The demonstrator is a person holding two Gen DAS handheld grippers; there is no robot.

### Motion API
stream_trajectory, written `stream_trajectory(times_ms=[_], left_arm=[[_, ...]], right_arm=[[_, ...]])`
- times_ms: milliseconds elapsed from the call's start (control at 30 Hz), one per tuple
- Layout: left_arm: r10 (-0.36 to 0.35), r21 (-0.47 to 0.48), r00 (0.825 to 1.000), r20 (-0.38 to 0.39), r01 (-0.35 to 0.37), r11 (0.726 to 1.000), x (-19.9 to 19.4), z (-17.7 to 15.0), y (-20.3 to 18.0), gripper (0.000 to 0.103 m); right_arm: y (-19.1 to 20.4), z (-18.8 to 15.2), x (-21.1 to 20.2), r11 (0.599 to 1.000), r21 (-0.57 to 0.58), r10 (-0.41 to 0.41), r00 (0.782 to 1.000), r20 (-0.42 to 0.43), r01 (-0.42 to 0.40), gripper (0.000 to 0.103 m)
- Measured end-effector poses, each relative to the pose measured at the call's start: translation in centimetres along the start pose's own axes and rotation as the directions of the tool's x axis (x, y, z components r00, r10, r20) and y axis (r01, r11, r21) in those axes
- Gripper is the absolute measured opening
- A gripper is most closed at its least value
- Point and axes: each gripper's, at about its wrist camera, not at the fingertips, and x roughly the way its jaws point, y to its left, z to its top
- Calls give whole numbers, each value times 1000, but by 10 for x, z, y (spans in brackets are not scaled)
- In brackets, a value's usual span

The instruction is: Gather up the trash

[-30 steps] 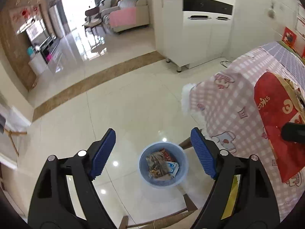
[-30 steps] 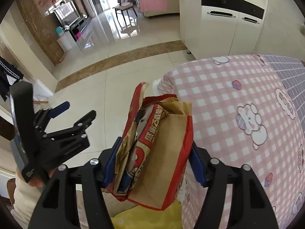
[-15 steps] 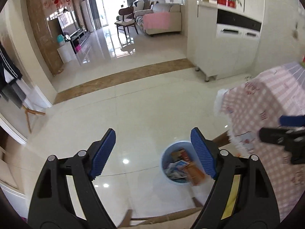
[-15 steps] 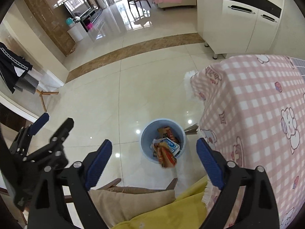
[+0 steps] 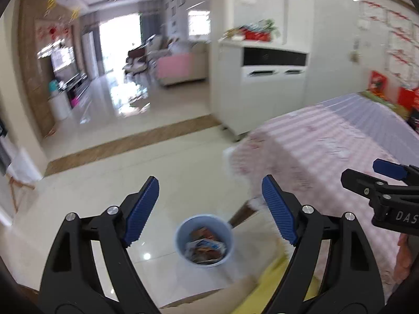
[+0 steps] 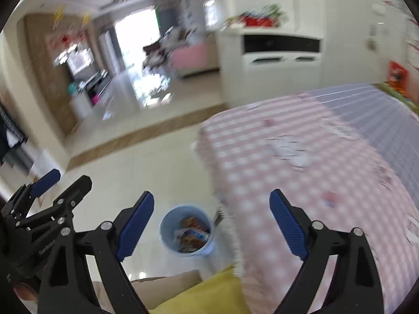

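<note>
Now right gripper fingers wide, empty, just opened; left gripper wide, empty; "DAS" lettering readable.

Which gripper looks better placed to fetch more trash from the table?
Probably the right gripper: it is open, empty and partly over the checked tablecloth; the left gripper faces the bin.

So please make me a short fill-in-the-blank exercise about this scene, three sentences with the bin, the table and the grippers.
1. The blue bin stands on the ____.
2. The cloth on the table has a pink ____ pattern.
3. Nothing is between the jaws of the left gripper or the right gripper; both stand ____.

Missing words: floor; checked; open
</note>
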Motion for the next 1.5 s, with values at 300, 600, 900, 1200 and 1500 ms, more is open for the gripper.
stream_trajectory(times_ms=[300,600,900,1200,1500], left_arm=[[-219,140,963,159,197,970,-81,-9,-73,85],[-256,171,933,254,217,961,-127,-16,-99,90],[-251,143,925,285,218,965,-150,-31,-98,93],[-254,148,923,287,220,964,-150,-40,-95,95],[-257,137,924,284,226,964,-152,-44,-91,95]], right_arm=[[-54,-49,-120,974,139,-211,931,298,177,88],[-62,-77,-173,951,151,-309,854,418,270,88],[-55,-104,-202,953,162,-302,840,451,256,88],[-50,-115,-207,949,180,-313,841,442,259,88],[-51,-122,-205,952,194,-300,850,433,237,88]])
